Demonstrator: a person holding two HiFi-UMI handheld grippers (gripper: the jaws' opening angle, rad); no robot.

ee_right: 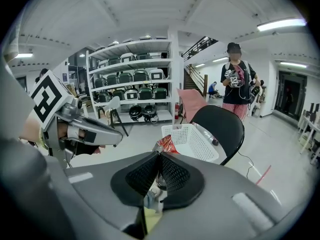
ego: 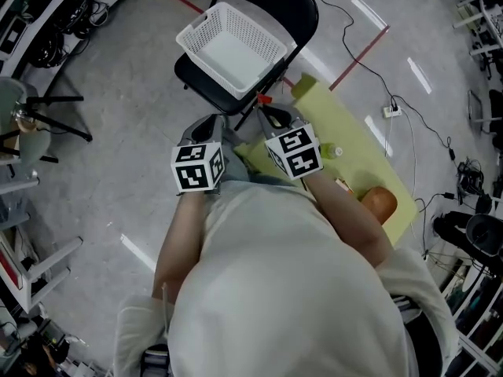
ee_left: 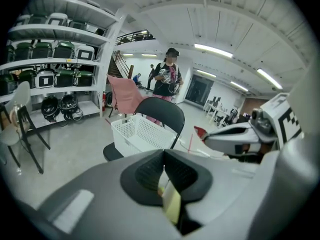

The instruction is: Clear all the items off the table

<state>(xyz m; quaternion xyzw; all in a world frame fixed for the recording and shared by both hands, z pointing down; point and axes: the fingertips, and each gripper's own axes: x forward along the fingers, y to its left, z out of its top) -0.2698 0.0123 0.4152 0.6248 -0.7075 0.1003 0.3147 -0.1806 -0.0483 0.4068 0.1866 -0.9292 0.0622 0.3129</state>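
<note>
Two hand-held grippers are aimed at a white basket [ego: 236, 45] set on a black chair [ego: 295, 10].
Head view: the left gripper [ego: 206, 124] and right gripper [ego: 269, 112] are held near the yellow-green table [ego: 346, 132], where a small bottle [ego: 330, 151] and a brown object [ego: 380, 203], half hidden by an arm, are left. Left gripper view: the jaws are closed, and anything thin between them cannot be made out. Right gripper view: a red packet [ee_right: 166, 145] is clamped, probably for the basket.

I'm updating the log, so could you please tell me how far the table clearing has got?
Done: nothing visible yet; the white basket on the chair looks empty. In hand: the right tool is shut on a red wrapper, pointed toward the basket; the left tool is shut, contents unclear. Left: a brown rounded item and a small pale green item on the yellow table.
</note>
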